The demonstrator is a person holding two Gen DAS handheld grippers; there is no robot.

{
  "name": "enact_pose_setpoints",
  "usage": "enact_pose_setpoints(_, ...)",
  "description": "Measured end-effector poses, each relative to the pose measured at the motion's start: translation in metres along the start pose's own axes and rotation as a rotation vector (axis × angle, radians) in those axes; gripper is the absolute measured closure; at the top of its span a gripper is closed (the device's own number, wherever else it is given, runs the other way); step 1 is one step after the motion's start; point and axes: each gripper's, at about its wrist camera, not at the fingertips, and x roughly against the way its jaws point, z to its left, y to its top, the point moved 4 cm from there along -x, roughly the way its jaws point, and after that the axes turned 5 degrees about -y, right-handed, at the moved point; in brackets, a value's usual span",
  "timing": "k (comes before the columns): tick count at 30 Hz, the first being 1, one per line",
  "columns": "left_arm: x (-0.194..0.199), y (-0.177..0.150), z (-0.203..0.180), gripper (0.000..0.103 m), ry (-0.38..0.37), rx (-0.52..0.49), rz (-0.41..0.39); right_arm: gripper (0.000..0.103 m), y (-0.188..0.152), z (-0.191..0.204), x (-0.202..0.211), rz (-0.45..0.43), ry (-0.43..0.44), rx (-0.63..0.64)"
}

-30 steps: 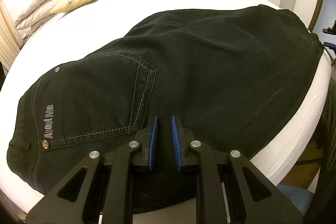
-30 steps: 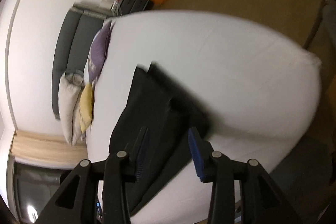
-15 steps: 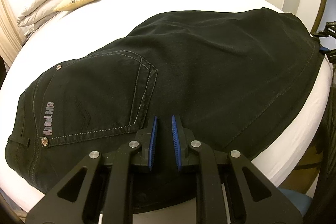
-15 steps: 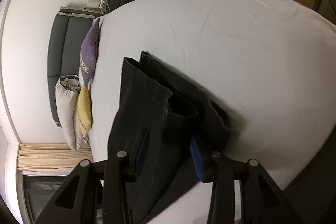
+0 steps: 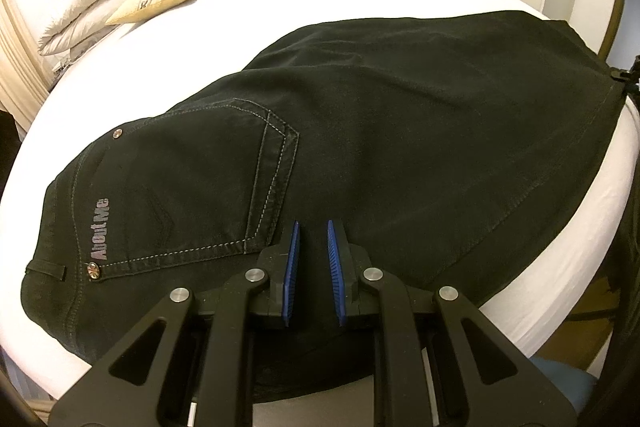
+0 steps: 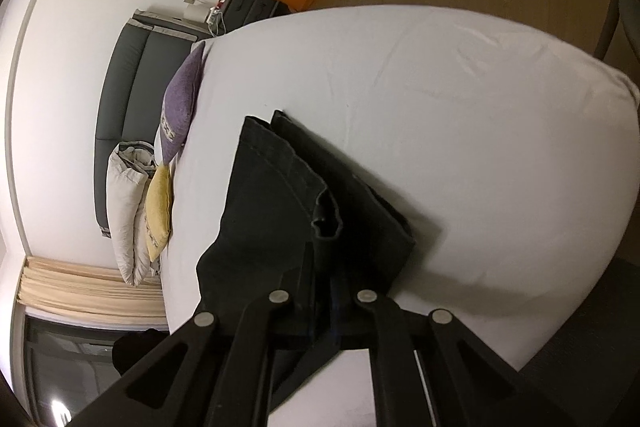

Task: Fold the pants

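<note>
Right gripper (image 6: 322, 267) is clamped on the pants (image 6: 272, 199) hem (bunched cloth); left gripper (image 5: 312, 227) pinches the seat.

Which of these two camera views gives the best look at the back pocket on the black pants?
The left wrist view. The back pocket lies flat and unobstructed there, with its pale stitching, rivets and the "About Me" print clear. The right wrist view shows only the pants' leg hems, pinched by the right gripper; no pocket is visible.
</note>
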Motion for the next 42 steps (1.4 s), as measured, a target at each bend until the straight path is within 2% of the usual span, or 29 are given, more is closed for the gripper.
enact_pose_setpoints(10, 0.0, 0.002, -0.01, 0.089, -0.001, -0.037, -0.007, 0.098, 0.01, 0.001, 0.009, -0.028, 0.014, 0.007)
enact_pose_setpoints(13, -0.003, 0.001, -0.011, 0.089, 0.018, -0.054, -0.016, 0.099, 0.008, -0.014, -0.009, 0.018, -0.025, 0.001)
enact_pose_setpoints(16, -0.001, -0.001, -0.01, 0.089, 0.007, -0.042, -0.013, 0.1, 0.004, -0.026, -0.011, 0.005, 0.015, -0.037)
enact_pose_setpoints(19, 0.001, -0.001, -0.006, 0.089, -0.001, -0.042, -0.013, 0.099, 0.006, -0.017, -0.004, -0.007, 0.002, -0.001)
enact_pose_setpoints(25, 0.0, -0.001, -0.003, 0.089, -0.011, -0.028, -0.021, 0.101, 0.006, -0.03, -0.012, 0.007, 0.04, -0.01)
enact_pose_setpoints(27, 0.002, -0.002, 0.0, 0.089, -0.026, -0.024, -0.018, 0.1, 0.007, -0.031, -0.008, 0.036, 0.068, -0.029)
enact_pose_setpoints(28, 0.005, -0.002, 0.003, 0.089, -0.037, -0.018, -0.014, 0.097, 0.008, -0.031, -0.004, 0.048, 0.06, -0.031)
enact_pose_setpoints(30, 0.012, -0.003, 0.009, 0.088, -0.053, -0.001, -0.012, 0.093, 0.012, -0.027, 0.012, 0.02, -0.013, 0.01)
enact_pose_setpoints(31, 0.018, -0.004, 0.012, 0.088, -0.051, 0.008, -0.015, 0.082, 0.015, -0.027, 0.022, -0.004, -0.066, 0.025)
enact_pose_setpoints(32, 0.024, -0.005, 0.015, 0.088, -0.05, 0.015, -0.023, 0.072, 0.019, -0.029, 0.034, -0.036, -0.156, 0.024)
enact_pose_setpoints(33, 0.029, -0.005, 0.019, 0.088, -0.052, 0.02, -0.033, 0.066, 0.025, -0.031, 0.048, -0.083, -0.231, 0.018)
enact_pose_setpoints(34, 0.036, -0.004, 0.022, 0.088, -0.052, 0.023, -0.049, 0.066, 0.031, -0.027, 0.061, -0.131, -0.247, 0.024)
enact_pose_setpoints(36, 0.045, 0.0, 0.033, 0.088, -0.045, 0.03, -0.079, 0.066, 0.037, -0.001, 0.074, -0.178, -0.221, 0.095)
enact_pose_setpoints(38, 0.045, 0.012, 0.049, 0.088, -0.035, 0.057, -0.095, 0.066, 0.035, 0.041, 0.068, -0.172, -0.151, 0.194)
enact_pose_setpoints(40, 0.039, 0.026, 0.064, 0.088, -0.023, 0.088, -0.104, 0.066, 0.017, 0.1, 0.035, -0.065, -0.021, 0.342)
enact_pose_setpoints(42, 0.03, 0.038, 0.073, 0.088, -0.009, 0.102, -0.103, 0.066, -0.006, 0.144, -0.003, 0.051, 0.097, 0.428)
